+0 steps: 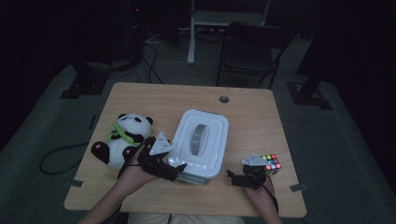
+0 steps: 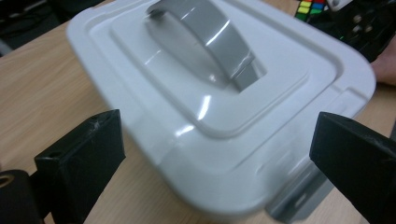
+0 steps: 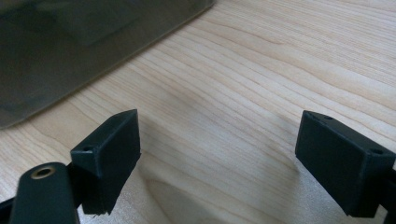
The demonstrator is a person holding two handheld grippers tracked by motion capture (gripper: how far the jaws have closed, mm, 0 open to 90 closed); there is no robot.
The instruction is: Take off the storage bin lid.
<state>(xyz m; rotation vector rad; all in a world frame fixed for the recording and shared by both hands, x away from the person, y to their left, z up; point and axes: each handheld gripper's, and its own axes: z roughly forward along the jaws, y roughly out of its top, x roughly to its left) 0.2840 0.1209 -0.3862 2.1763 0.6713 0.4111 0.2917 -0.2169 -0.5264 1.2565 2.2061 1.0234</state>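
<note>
The approach step is judged in hand: the box (image 1: 200,142), lidded at mid-table, is faced at its near corner by the left gripper (image 2: 215,154), jaws spread and empty, while the right gripper (image 3: 217,158) is held unclenched over bare table (image 3: 261,70); a grip on the lid is called for next.

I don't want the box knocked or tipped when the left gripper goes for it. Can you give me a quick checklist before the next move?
1. Left gripper open: ok.
2. Box lies between its jaws: ok, near corner.
3. Lid seated on the box: ok; grey latch state, cannot tell.
4. Right gripper open and free: ok, bare table beneath.
5. Panda clear of the box: ok.
6. Cube clear of the box: ok.
</note>
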